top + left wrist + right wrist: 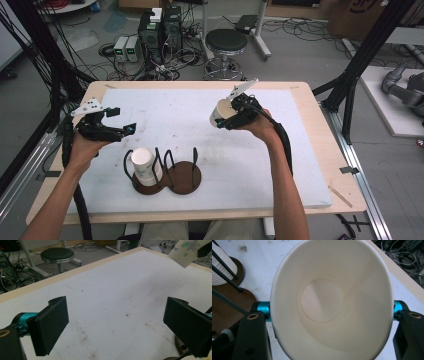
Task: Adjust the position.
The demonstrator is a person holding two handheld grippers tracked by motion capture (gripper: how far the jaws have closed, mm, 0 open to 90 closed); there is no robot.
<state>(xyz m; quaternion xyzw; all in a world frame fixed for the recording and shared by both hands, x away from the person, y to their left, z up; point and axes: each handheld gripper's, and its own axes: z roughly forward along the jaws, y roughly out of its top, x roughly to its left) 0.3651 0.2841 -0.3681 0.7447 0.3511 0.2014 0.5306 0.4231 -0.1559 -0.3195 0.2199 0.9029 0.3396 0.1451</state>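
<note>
The table (300, 165) carries a white mat, and near its front edge stands a dark wooden cup rack (167, 175) of two round bases with black wire hoops. A ribbed white cup (145, 165) sits upright in the rack's left ring. Above the mat's middle right, well apart from the rack, the right claw (225, 116) grips a paper cup (332, 297), tilted, its sides squeezed slightly oval. The left claw (116, 327) hovers wide open over the mat, perhaps just left of the rack.
</note>
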